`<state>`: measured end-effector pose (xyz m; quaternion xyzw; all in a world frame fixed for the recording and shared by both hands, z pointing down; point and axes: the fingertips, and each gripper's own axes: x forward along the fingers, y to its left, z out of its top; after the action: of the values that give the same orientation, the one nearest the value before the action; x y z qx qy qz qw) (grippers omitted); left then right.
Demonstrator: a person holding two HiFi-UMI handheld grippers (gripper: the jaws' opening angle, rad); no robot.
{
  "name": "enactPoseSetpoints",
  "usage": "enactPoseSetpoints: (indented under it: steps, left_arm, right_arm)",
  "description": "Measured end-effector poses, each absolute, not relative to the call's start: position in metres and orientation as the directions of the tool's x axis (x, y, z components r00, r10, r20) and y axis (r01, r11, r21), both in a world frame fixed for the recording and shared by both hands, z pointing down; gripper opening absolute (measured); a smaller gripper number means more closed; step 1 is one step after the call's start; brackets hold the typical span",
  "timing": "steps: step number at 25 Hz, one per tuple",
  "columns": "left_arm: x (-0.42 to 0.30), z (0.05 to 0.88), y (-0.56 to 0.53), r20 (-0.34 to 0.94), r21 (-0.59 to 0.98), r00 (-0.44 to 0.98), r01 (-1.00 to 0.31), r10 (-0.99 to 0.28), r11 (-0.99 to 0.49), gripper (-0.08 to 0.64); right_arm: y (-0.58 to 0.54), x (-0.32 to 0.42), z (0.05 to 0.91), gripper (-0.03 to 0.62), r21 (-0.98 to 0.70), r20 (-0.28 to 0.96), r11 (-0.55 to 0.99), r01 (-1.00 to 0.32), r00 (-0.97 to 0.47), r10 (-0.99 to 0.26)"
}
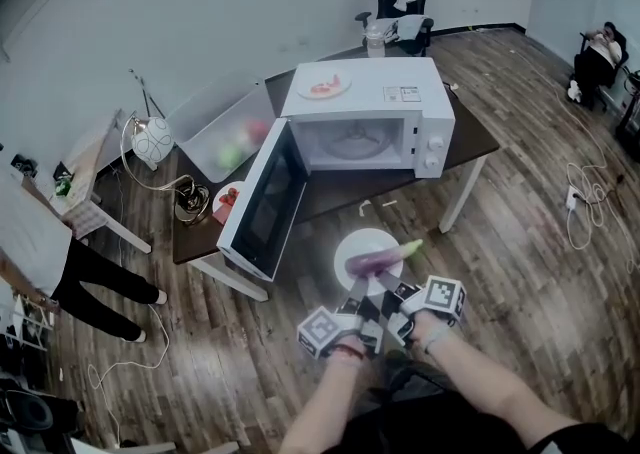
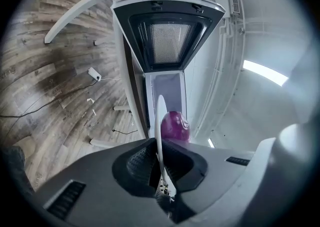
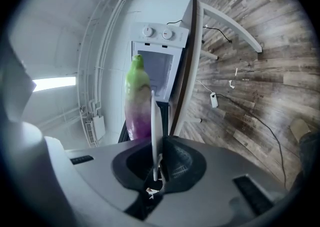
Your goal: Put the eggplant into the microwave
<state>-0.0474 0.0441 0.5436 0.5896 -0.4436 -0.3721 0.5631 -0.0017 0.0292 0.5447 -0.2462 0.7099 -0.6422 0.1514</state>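
A purple eggplant [image 1: 376, 260] with a green stem end lies on a small white plate [image 1: 362, 242]. The plate hangs over the floor, in front of the table. My left gripper [image 1: 356, 294] and right gripper [image 1: 389, 288] are both shut on its near rim, side by side. In the left gripper view the plate [image 2: 160, 121] stands edge-on between the jaws of the left gripper [image 2: 161, 163], with the eggplant [image 2: 174, 127] behind it. The right gripper [image 3: 156, 163] likewise pinches the plate [image 3: 154, 121] beside the eggplant [image 3: 137, 102]. The white microwave [image 1: 400, 102] stands ahead, its door [image 1: 262, 200] swung open to the left and its cavity [image 1: 352, 142] showing.
A pink plate [image 1: 324, 86] lies on top of the microwave. On the dark table [image 1: 470, 137] to the left stand a clear bin [image 1: 225, 137] and a small red item [image 1: 228, 198]. A person [image 1: 45, 242] stands at far left. Cables [image 1: 585, 207] lie on the floor.
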Motion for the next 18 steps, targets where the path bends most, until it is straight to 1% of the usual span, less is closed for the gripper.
enactPoseSetpoints:
  steps: [12, 18]
  left_arm:
    - [-0.051, 0.545, -0.032, 0.062, 0.994, 0.312, -0.104, -0.948, 0.031, 0.031]
    - [-0.048, 0.552, -0.059, 0.083, 0.993, 0.304, -0.106, -0.949, 0.053, 0.031]
  right_arm:
    - [-0.047, -0.005, 0.551, 0.021, -0.986, 0.125, 0.028, -0.165, -0.839, -0.53]
    - [-0.074, -0.002, 0.555, 0.023, -0.986, 0.136, 0.016, -0.169, -0.843, -0.521]
